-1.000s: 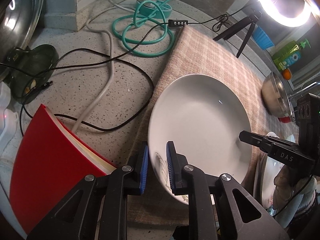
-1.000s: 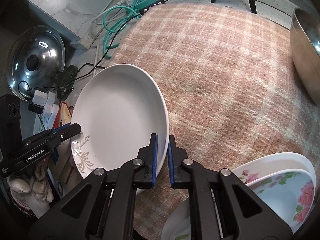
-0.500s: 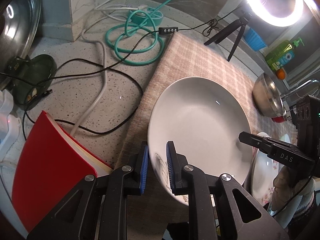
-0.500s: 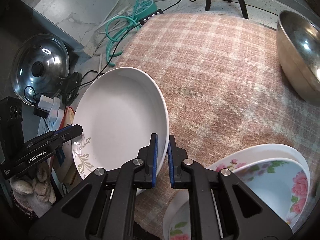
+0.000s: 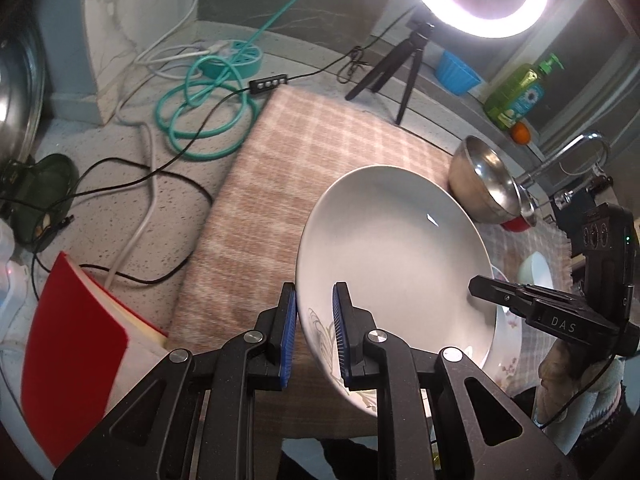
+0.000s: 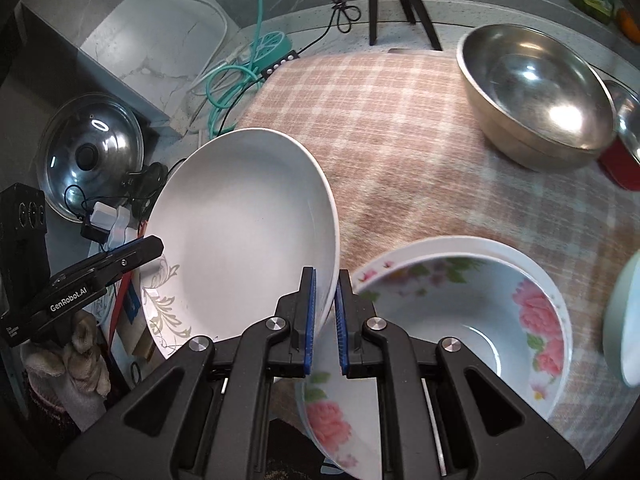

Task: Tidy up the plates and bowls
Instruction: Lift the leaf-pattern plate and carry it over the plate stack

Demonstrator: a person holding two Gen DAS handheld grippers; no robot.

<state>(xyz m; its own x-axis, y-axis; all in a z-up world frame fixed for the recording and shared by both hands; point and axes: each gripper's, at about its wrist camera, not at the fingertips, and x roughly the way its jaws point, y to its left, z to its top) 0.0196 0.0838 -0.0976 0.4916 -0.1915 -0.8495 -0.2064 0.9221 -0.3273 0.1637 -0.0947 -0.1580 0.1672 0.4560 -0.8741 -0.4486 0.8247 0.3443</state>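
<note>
A large white plate [image 5: 396,252] with a pale leaf print is held in the air above the checked cloth [image 5: 304,160]. My left gripper [image 5: 314,322] is shut on its near-left rim. My right gripper [image 6: 324,312] is shut on its opposite rim; the plate also shows in the right wrist view [image 6: 244,232]. A floral bowl [image 6: 480,320] sits nested on a floral plate [image 6: 336,416] just right of my right gripper, partly under the white plate's edge.
A steel bowl [image 6: 536,92] stands at the cloth's far right, with a red dish [image 6: 620,164] behind it. A pale bowl [image 6: 624,320] is at the right edge. A red book [image 5: 76,344], cables [image 5: 200,112], a pot lid [image 6: 92,152] and a ring light tripod [image 5: 404,76] lie around.
Both grippers have lifted the white plate and carried it right, toward the floral bowl and plate. The steel bowl has come further into view.
</note>
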